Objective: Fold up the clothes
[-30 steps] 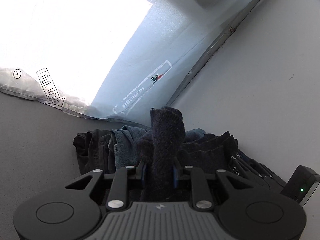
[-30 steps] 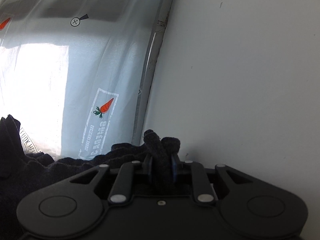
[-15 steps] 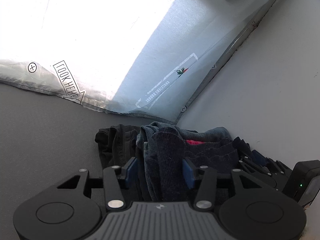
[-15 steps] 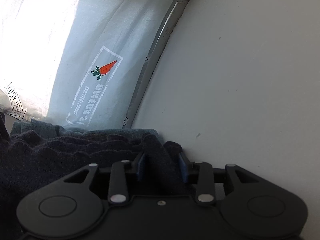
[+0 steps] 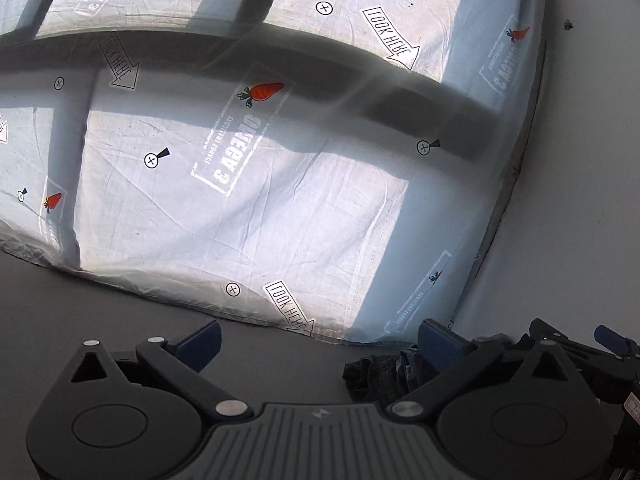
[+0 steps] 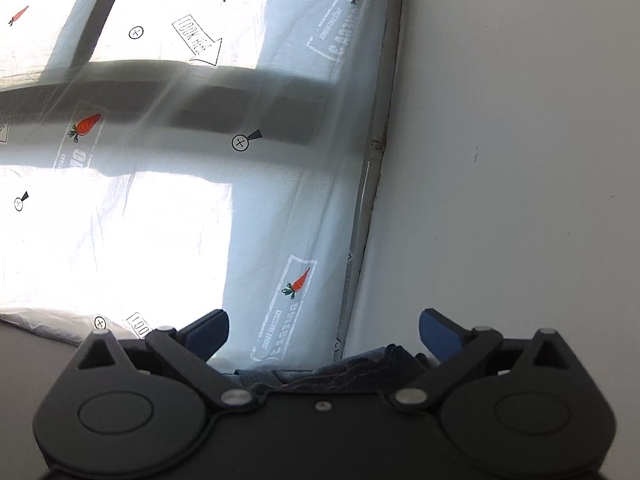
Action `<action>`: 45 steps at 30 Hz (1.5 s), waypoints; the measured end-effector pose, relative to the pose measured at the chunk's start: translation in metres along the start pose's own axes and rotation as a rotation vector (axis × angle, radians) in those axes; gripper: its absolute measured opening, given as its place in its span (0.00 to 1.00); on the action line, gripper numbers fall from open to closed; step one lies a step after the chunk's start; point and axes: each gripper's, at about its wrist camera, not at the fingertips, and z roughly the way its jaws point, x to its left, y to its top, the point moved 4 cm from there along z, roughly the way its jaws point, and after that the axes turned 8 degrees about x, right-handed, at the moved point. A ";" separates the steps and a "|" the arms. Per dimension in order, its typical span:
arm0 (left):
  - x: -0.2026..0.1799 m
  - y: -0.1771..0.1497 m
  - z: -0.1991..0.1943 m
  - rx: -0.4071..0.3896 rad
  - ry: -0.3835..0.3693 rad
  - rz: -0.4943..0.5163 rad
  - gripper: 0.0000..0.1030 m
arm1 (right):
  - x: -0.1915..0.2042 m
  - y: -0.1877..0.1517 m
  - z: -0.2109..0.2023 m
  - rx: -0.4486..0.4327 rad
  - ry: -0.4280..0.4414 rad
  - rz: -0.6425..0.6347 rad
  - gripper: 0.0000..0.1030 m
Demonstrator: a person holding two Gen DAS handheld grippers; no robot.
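- Left wrist view: your left claw [image 5: 318, 344] has its blue pads wide apart and nothing is between them; it hangs over the bare gray tabletop [image 5: 100, 312].
- In this view the pile of clothes [image 5: 384, 372] lies low at the right, near the corner where the printed white sheet [image 5: 248, 200] meets the pale wall [image 5: 580, 200]. The right pad partly covers it.
- Right wrist view: your right claw [image 6: 324, 332] also stands apart and empty. The folded dark and blue cloth [image 6: 340, 368] is directly under it, just below the pads, but the pads do not touch it as far as I can see.
- I judge that this piece is already laid on the pile, and the next garment must be taken.
- The cloth looks soft and light, perhaps knit and denim. It will sag and slide, and it will not keep a shape when you lift it.
- Take hold at an edge or a corner, with one layer only, and with both claws well apart, so the garment hangs flat.
- A grip in the middle would probably pull several layers and disturb the pile.
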 end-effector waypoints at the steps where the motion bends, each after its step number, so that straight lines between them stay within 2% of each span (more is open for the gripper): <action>1: 0.006 -0.005 -0.012 -0.002 0.008 -0.003 1.00 | 0.008 -0.004 -0.009 0.011 0.024 0.004 1.00; 7: 0.043 -0.029 -0.087 -0.069 0.088 -0.019 1.00 | 0.063 -0.019 -0.068 0.030 0.138 -0.047 1.00; 12: 0.078 -0.019 -0.139 -0.103 0.145 0.006 1.00 | 0.118 -0.024 -0.118 0.066 0.249 -0.035 1.00; 14: 0.098 -0.015 -0.158 -0.086 0.137 0.030 1.00 | 0.146 -0.025 -0.137 0.060 0.270 -0.038 1.00; 18: 0.153 -0.013 -0.193 -0.039 0.061 0.056 1.00 | 0.206 -0.031 -0.183 0.037 0.262 -0.022 1.00; 24: 0.241 -0.016 -0.249 -0.012 0.109 0.144 1.00 | 0.296 -0.043 -0.258 0.050 0.256 0.037 1.00; 30: 0.322 -0.026 -0.305 0.038 0.113 0.145 1.00 | 0.376 -0.053 -0.334 0.091 0.262 0.039 1.00; 35: 0.362 -0.042 -0.340 0.121 0.126 0.179 1.00 | 0.418 -0.067 -0.392 0.156 0.248 0.016 1.00; 39: 0.387 -0.060 -0.362 0.170 0.103 0.132 1.00 | 0.435 -0.083 -0.422 0.237 0.259 0.020 1.00; 45: 0.407 -0.088 -0.391 0.183 0.146 0.132 1.00 | 0.456 -0.119 -0.458 0.324 0.268 -0.024 1.00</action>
